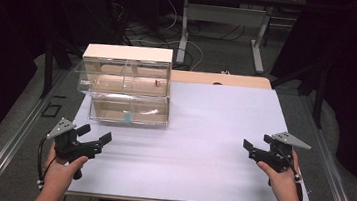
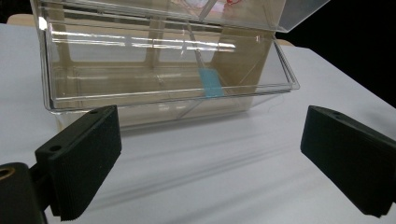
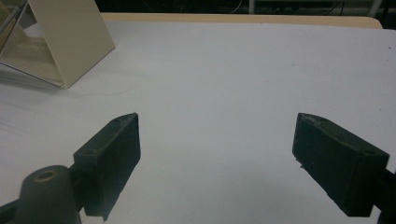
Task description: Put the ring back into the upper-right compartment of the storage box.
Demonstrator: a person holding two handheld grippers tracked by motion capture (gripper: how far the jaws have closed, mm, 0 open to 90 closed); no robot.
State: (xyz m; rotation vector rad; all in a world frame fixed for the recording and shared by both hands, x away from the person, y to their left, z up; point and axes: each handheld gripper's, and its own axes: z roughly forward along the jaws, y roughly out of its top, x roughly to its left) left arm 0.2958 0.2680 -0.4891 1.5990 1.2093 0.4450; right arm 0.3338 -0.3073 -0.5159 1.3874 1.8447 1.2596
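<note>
White surface (image 1: pixel 213 129), dark room around it, cables and the legs of another desk on the floor at 12 o'clock.

Left claw (image 1: pixel 93 136): held at roughly 8 o'clock on the surface, jaws apart, nothing between them. Hand (image 1: pixel 61 168) grips it from below; grey three-cornered plate on top. In the left gripper view the claw (image 2: pixel 210 161) points straight at the box, both pads spread wide, bare surface in the gap.

Clear plastic box (image 1: pixel 130 88): at about 10 o'clock, near the far left corner, beige back panel, lid standing open. Internal dividers visible. A small light-blue piece (image 2: pixel 211 83) sits low at the front wall; a small red item (image 1: pixel 157 83) in the upper section, too small to identify.

Right claw (image 1: pixel 256 145): at roughly 4 o'clock, well apart from the box, jaws apart and holding nothing. Right gripper view: claw (image 3: pixel 217 158) over bare surface, box corner (image 3: pixel 65 44) at upper left.
</note>
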